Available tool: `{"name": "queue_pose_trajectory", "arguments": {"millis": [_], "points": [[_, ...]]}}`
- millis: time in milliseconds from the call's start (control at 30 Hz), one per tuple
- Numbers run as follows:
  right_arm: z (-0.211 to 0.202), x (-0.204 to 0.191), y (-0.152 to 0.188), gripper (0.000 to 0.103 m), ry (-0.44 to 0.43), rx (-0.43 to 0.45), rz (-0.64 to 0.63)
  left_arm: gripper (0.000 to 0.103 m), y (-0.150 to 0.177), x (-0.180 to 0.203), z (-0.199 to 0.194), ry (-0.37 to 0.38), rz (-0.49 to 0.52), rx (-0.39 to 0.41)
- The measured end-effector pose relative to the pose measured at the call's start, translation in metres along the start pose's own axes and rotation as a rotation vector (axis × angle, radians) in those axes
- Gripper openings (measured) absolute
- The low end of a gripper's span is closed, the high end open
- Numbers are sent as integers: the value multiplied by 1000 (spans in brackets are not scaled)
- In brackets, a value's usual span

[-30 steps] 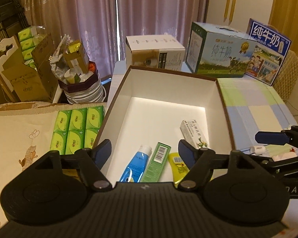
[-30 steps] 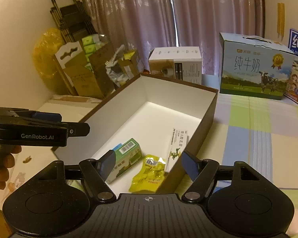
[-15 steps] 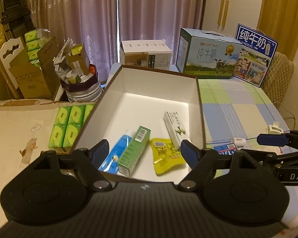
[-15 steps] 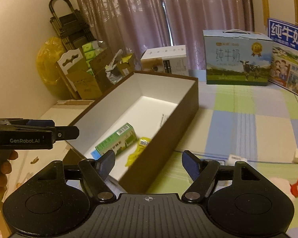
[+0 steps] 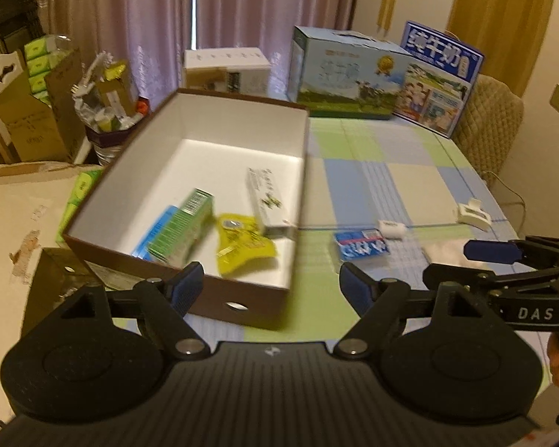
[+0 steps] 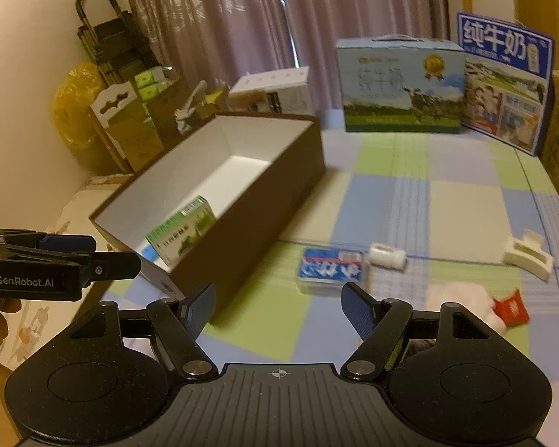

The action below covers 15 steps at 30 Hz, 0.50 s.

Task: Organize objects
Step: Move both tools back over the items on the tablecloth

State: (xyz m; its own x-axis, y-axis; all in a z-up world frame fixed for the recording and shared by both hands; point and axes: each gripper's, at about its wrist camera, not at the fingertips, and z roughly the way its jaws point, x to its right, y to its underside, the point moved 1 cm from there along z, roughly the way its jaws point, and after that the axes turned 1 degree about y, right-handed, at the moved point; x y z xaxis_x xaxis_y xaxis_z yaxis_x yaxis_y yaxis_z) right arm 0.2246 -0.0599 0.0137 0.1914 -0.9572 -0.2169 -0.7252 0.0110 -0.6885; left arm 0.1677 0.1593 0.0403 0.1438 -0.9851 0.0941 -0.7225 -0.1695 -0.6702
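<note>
A brown box with a white inside [image 5: 104,249] [image 6: 279,186] stands on the checked tablecloth. In it lie a green carton [image 5: 182,223] [image 6: 182,231], a blue tube [image 5: 149,236], a yellow pouch [image 5: 242,247] and a white carton [image 5: 266,201]. To its right on the cloth lie a blue packet [image 5: 361,244] [image 6: 331,268], a small white roll [image 5: 391,229] [image 6: 387,255], a white hair clip [image 5: 473,214] [image 6: 527,255] and a white cloth with a red packet [image 6: 510,307]. My left gripper [image 5: 272,287] is open and empty, short of the box's near wall. My right gripper [image 6: 277,305] is open and empty, near the blue packet.
Two milk cartons [image 5: 346,74] [image 6: 503,82] and a white box [image 5: 225,69] stand at the table's far edge by the curtain. Green tissue packs [image 5: 80,190], cardboard boxes [image 5: 33,119] and a bin of clutter [image 5: 108,111] are left of the box. A chair [image 5: 488,123] stands at the right.
Both grippers have drawn back from over the box and swung right. The blue packet, white roll and hair clip have come into view. Both stay open and empty.
</note>
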Motion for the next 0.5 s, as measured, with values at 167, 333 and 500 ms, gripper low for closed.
{"name": "queue_pose_trajectory", "arguments": {"millis": [167, 333, 500], "points": [[-9, 21, 14, 71, 23, -31, 18, 77, 9, 24, 6, 30, 11, -31], [-17, 43, 27, 71, 44, -58, 44, 77, 15, 43, 13, 50, 21, -55], [-25, 65, 39, 71, 73, -80, 70, 77, 20, 64, 23, 80, 43, -85]]}}
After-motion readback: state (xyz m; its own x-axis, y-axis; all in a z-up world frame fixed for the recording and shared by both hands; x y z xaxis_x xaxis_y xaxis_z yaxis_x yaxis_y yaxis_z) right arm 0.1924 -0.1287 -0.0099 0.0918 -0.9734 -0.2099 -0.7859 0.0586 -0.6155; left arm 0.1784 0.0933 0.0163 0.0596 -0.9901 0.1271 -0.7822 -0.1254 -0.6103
